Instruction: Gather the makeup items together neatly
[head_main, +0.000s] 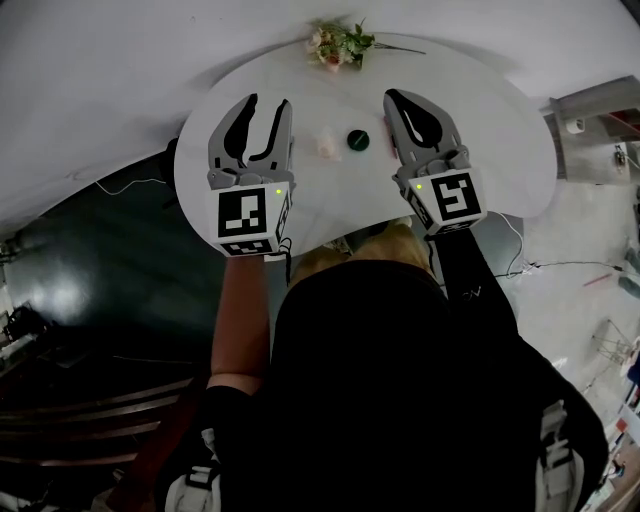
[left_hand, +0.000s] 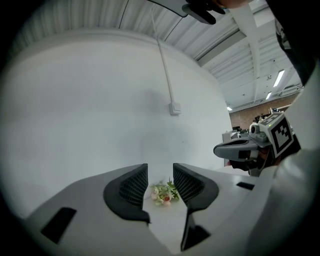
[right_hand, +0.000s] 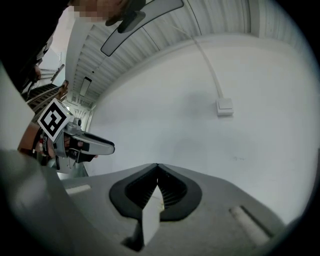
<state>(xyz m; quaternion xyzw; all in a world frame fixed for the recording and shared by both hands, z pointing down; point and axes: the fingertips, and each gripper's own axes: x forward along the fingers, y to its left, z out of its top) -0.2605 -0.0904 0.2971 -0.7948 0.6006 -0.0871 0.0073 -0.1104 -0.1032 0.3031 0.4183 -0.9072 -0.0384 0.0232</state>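
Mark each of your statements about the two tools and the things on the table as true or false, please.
1. The left tool's jaws stand apart, gripping nothing. True.
2. The right tool's jaws stand wide open. False: they meet at the tips.
3. The flower bunch lies at the far edge of the white table. True.
4. In the head view, the dark green round item lies left of the pale pink item. False: it lies right of it.
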